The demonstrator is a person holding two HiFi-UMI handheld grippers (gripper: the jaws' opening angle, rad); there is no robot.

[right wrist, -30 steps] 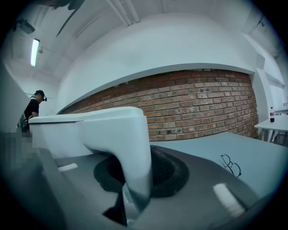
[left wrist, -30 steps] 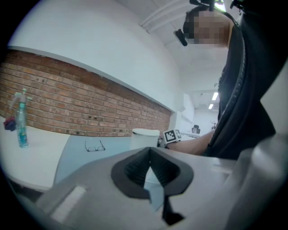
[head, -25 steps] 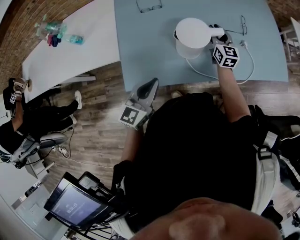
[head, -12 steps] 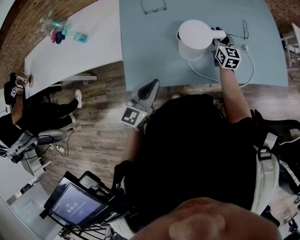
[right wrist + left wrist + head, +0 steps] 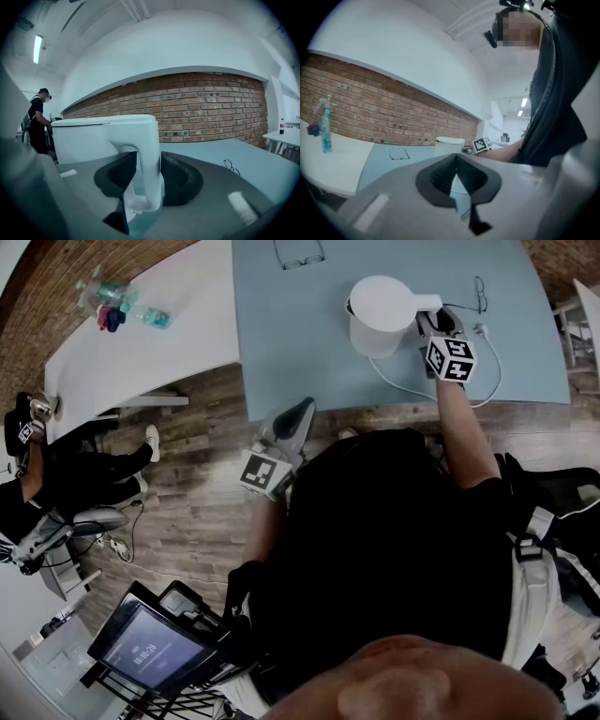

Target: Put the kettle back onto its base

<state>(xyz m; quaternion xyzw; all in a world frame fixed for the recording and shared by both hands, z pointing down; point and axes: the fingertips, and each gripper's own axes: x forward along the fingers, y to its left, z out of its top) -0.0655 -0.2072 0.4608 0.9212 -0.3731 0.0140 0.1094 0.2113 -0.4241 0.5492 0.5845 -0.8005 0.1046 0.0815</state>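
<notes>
A white kettle [image 5: 380, 313] stands on the blue-grey table [image 5: 300, 334]; its base is hidden beneath it, and a white cord [image 5: 487, 381] runs out from under it. My right gripper [image 5: 429, 322] is at the kettle's handle [image 5: 427, 304]. In the right gripper view the handle [image 5: 149, 164] stands upright between the jaws of the right gripper [image 5: 147, 161], which have just been opening and do not press on it. My left gripper [image 5: 298, 412] hovers shut off the table's near edge, nothing in it. From the left gripper [image 5: 456, 161] the kettle [image 5: 449, 144] shows far ahead.
Two pairs of glasses [image 5: 300, 253] [image 5: 478, 292] lie on the blue table, and a plug [image 5: 484, 330] lies right of the kettle. A white table [image 5: 141, 352] at the left carries bottles [image 5: 112, 306]. A seated person [image 5: 56, 474] and a screen [image 5: 150, 648] are at my left.
In the head view more of the kettle's handle shows past the right gripper than before. The kettle and the left gripper have stayed put.
</notes>
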